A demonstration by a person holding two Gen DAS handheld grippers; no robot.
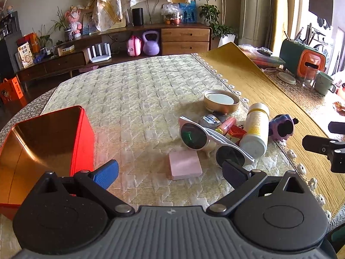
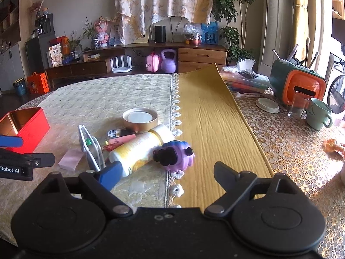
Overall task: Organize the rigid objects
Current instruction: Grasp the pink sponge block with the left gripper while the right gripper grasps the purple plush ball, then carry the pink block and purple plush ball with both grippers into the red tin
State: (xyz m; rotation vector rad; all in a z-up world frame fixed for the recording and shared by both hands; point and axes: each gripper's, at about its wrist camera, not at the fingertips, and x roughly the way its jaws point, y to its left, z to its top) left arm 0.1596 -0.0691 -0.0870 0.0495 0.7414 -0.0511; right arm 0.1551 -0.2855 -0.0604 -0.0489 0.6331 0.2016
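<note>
A pile of small objects lies on the quilted cloth: white sunglasses [image 1: 212, 143] [image 2: 91, 151], a pink block [image 1: 185, 165] [image 2: 71, 159], a white bottle on its side [image 1: 256, 129] [image 2: 140, 150], a purple toy [image 1: 282, 128] [image 2: 175, 155], a round gold tin lid [image 1: 221, 100] [image 2: 140, 118] and a pink tube [image 1: 227, 125]. An open red tin box [image 1: 43, 149] [image 2: 23, 127] stands at the left. My left gripper [image 1: 170, 172] is open and empty just short of the pink block. My right gripper [image 2: 167, 174] is open and empty, close before the purple toy.
A yellow runner [image 2: 213, 118] lies right of the pile. Further right stand a green mug [image 2: 319, 113], a glass [image 2: 298, 105], a small plate [image 2: 267, 105] and an orange-green holder [image 2: 299, 86]. A sideboard [image 1: 133, 43] stands beyond the table.
</note>
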